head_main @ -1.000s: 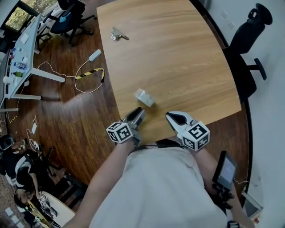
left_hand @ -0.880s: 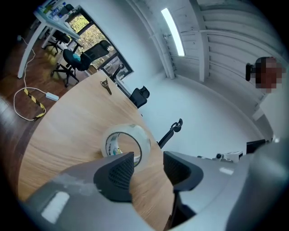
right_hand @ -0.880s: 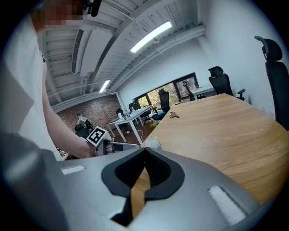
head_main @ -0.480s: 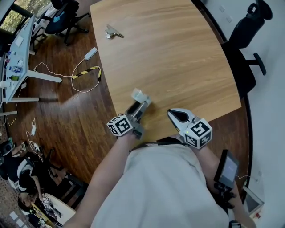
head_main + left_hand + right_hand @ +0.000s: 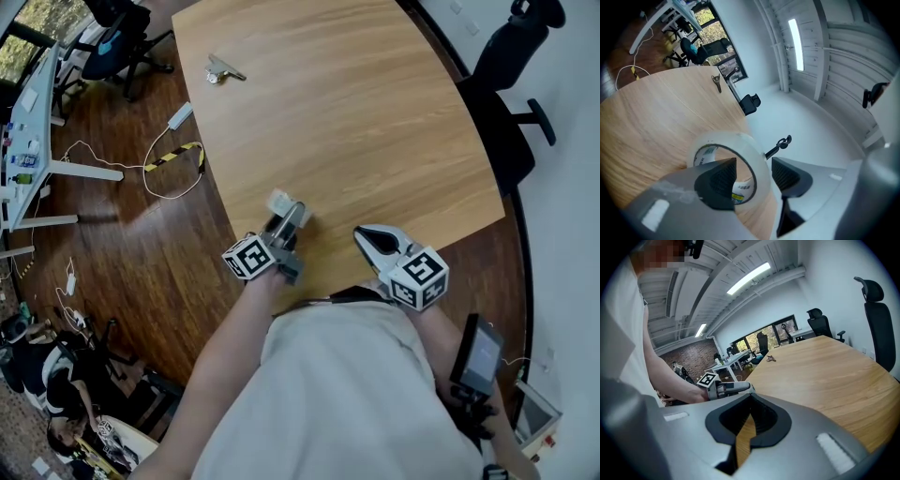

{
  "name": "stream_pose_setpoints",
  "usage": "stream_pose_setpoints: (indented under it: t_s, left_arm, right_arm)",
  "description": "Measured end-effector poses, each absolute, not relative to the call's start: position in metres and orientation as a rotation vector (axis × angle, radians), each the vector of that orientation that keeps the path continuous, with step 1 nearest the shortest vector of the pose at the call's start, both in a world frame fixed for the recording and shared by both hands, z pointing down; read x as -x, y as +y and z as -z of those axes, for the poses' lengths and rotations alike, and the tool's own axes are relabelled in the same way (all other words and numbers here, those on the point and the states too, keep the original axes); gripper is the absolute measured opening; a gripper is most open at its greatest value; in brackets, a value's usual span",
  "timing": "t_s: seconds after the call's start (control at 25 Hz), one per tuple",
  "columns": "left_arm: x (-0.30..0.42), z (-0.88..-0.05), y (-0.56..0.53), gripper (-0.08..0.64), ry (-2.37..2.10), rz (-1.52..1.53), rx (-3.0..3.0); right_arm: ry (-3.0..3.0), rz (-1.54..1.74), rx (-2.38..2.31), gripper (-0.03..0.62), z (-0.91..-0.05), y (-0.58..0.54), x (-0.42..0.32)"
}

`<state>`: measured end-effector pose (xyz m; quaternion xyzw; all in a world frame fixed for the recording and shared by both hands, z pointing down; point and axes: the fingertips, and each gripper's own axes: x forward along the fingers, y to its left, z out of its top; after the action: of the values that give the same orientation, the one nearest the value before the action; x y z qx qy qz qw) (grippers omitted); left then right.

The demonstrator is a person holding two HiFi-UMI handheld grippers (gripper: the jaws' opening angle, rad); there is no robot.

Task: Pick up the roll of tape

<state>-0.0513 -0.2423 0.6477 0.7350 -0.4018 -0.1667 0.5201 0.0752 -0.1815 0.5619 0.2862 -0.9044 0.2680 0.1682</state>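
Head view has the big wooden table (image 5: 375, 112) filling most of the frame, with a black office chair (image 5: 506, 66) off its far right side and the person's pale shirt (image 5: 347, 394) along the bottom. Both grippers sit at the table's near edge. The left gripper (image 5: 292, 217) is pointed down at the roll of tape (image 5: 280, 200), which is lying flat on the wood near the table's left edge. In the left gripper view you can see how it's lined up: the jaws are partway apart and straddle the roll's (image 5: 757, 150) wall, with one jaw down inside the hole and the other outside the clear outer layer. There looks to be a sliver of gap on the outer side, though the fisheye makes that hard to swear by. The right gripper (image 5: 367, 236) is over the table edge just to the right, well clear of the roll. In the right gripper view its jaws (image 5: 749, 420) are pinched nearly together, just a thin slit with table wood showing through and nothing in it. Way up at the far left corner of the table there's a small metal clip-looking thing (image 5: 219, 69).
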Motion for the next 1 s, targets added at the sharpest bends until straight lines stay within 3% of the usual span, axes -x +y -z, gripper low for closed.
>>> stream_pose_setpoints:
  t_s: [0.36,1.0]
  left_arm:
    - [0.048,-0.641,-0.251,0.135,-0.982,0.397,-1.782]
    - [0.034,-0.626,-0.238,0.101,-0.971,0.396,-1.831]
  right_arm:
    - [-2.554,-0.791,-0.855,0.008,-0.564,-0.185,-0.087]
    - [-2.581,-0.816,-0.872,0.008,-0.560,-0.190,-0.108]
